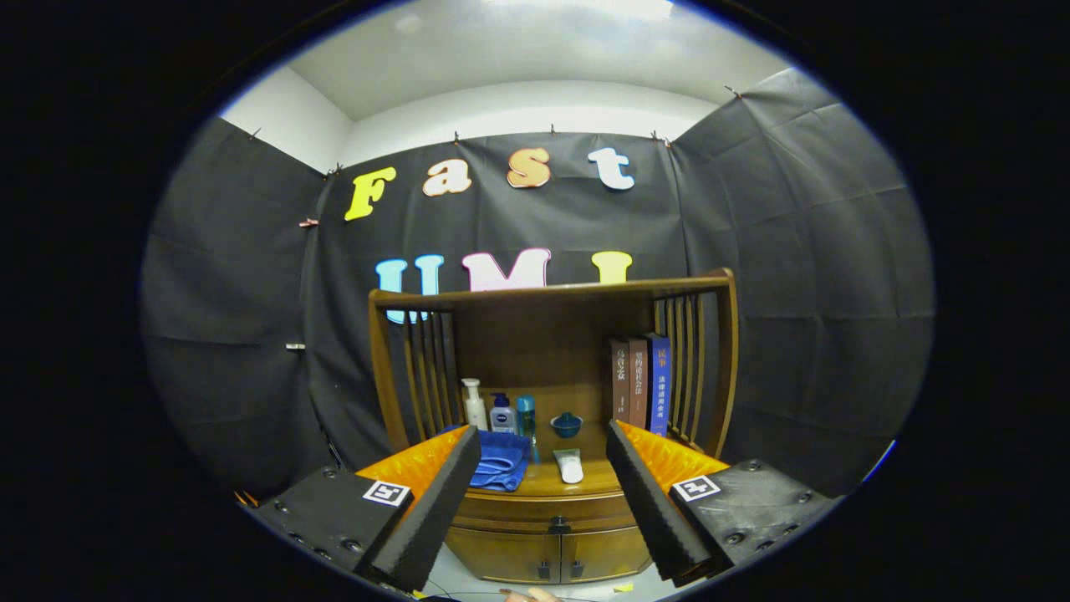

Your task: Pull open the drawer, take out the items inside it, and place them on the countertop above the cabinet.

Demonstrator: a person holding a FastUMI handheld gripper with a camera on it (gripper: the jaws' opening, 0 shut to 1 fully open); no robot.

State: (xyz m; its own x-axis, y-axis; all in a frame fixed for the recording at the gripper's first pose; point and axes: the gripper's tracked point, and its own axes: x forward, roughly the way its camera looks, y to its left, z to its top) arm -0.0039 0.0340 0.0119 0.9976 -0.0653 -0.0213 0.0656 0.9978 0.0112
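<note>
A wooden cabinet (552, 334) stands against the booth wall, some way beyond my fingers. Its drawer (518, 508) sits just under the countertop (547, 483) and is shut, with a small dark handle (558, 527) at its middle. Whatever lies in the drawer is hidden. My gripper (542, 433) is open, its fingers spread wide with nothing between them, and the drawer front and countertop show through the gap.
On the countertop lie a folded blue towel (501, 461), a white flat object (569, 466), a small blue bowl (566, 424), three bottles (500, 411) and three upright books (639, 383). Slatted sides and a top shelf frame the countertop. Two small doors (543, 556) sit below the drawer.
</note>
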